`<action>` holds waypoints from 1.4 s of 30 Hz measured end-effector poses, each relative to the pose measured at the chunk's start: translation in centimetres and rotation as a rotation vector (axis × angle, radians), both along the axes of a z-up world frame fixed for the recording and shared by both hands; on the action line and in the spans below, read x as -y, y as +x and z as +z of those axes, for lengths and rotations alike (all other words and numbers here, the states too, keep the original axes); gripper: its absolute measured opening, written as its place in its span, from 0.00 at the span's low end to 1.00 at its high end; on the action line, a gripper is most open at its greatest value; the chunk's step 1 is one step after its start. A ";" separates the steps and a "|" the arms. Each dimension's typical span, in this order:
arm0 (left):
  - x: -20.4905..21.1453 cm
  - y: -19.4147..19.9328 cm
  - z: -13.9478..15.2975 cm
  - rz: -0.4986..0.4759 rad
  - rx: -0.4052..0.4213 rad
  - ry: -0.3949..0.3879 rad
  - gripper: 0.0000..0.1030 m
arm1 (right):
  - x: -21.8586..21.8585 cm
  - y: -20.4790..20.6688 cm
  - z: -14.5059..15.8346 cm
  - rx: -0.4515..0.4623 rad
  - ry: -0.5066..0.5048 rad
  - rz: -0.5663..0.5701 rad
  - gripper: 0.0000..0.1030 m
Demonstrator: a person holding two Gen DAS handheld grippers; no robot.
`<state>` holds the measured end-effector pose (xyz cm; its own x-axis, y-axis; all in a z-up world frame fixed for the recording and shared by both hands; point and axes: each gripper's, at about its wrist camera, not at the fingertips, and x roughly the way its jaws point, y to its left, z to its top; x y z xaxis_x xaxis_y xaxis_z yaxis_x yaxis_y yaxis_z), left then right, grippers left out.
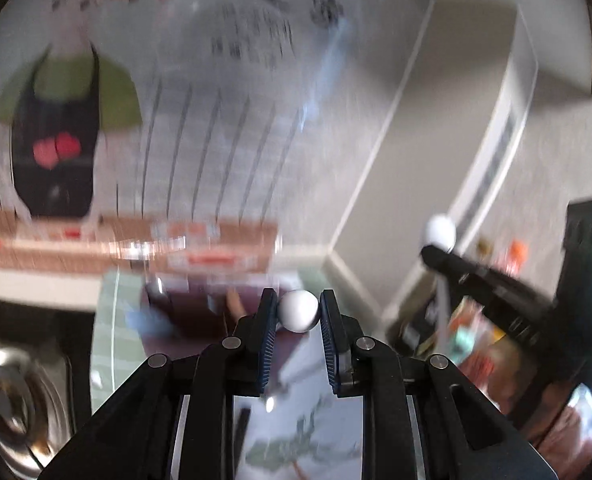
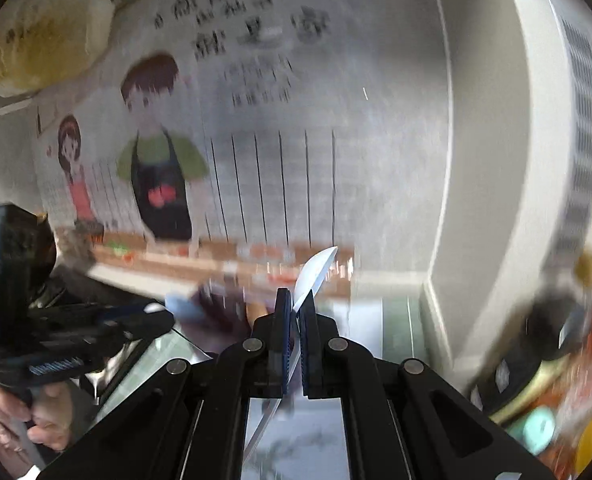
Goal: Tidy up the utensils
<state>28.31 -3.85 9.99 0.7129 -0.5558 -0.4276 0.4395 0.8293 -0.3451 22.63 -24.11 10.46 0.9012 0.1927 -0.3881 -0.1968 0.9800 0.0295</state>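
Behind everything hung a wall poster (image 2: 223,128) of cartoon cooks, badly smeared in both views, with a white appliance (image 2: 536,160) at three o'clock of it. Below, at about seven o'clock in my left view, a steel sink (image 1: 15,400) showed beside the patterned tabletop (image 1: 296,452).

My left claw (image 1: 299,312) was pinching a white round-ended utensil (image 1: 298,311), its rounded end caught just between the pads near their tips. I judged that a shallow hold, enough to carry it but easy to let roll. What the rest of that utensil looked like I could not tell.

My right claw (image 2: 296,312) was pressed together on a white plastic knife (image 2: 314,272), the blade poking out toward one o'clock past the tips and the handle trailing back under the claw. Gripping it flat between the pads kept the blade from twisting. In the left view that same claw (image 1: 436,248) appeared at three o'clock with a second white round end (image 1: 440,231) above it.

Both pieces were lifted off the tabletop, so I took this as mid-carry; where they belonged was not visible.
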 end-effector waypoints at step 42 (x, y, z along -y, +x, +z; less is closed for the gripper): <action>-5.5 4.0 -5.8 0.217 -0.227 0.030 0.51 | 0.7 2.9 -3.9 0.010 -0.133 -0.121 1.00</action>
